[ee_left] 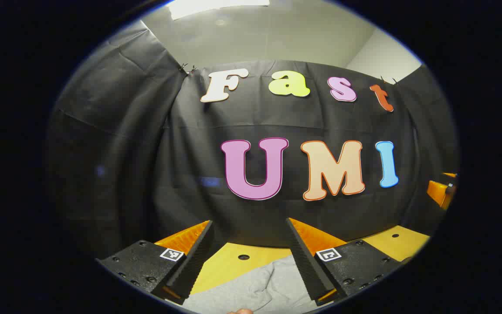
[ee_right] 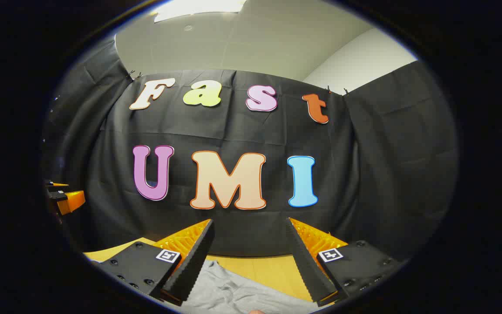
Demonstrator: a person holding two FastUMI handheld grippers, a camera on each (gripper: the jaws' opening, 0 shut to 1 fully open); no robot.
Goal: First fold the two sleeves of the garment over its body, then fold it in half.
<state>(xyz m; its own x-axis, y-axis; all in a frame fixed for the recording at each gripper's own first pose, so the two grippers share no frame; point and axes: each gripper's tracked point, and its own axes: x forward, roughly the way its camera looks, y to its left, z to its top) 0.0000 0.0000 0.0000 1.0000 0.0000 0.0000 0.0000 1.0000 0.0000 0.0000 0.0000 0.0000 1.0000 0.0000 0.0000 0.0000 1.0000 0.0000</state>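
In the left gripper view, the left tool [ee_left: 249, 226] is held level, pointing at the booth's cloth wall, its two fingers spread wide apart with nothing between them. Below and just ahead of the fingers lies the grey garment [ee_left: 255, 288], rumpled, on the yellow tabletop [ee_left: 233, 264]; it fills the gap between the fingers' bases and reaches forward only a little way, stopping short of a small round hole in the tabletop. The fingers are above the cloth, and whether they touch it cannot be told. Far off to this tool's right, at the edge of the view, part of the other tool shows against the wall.

In the right gripper view, the right tool [ee_right: 249, 226] is likewise released, fingers wide apart and gripping nothing, aimed at the wall. The garment [ee_right: 229, 292] lies under and between its fingers, more toward the left finger, with creases running across it; bare tabletop [ee_right: 273, 270] shows ahead of it and toward the right finger. Off to this tool's left, at the edge, a bit of the left tool [ee_right: 66, 198] is visible.
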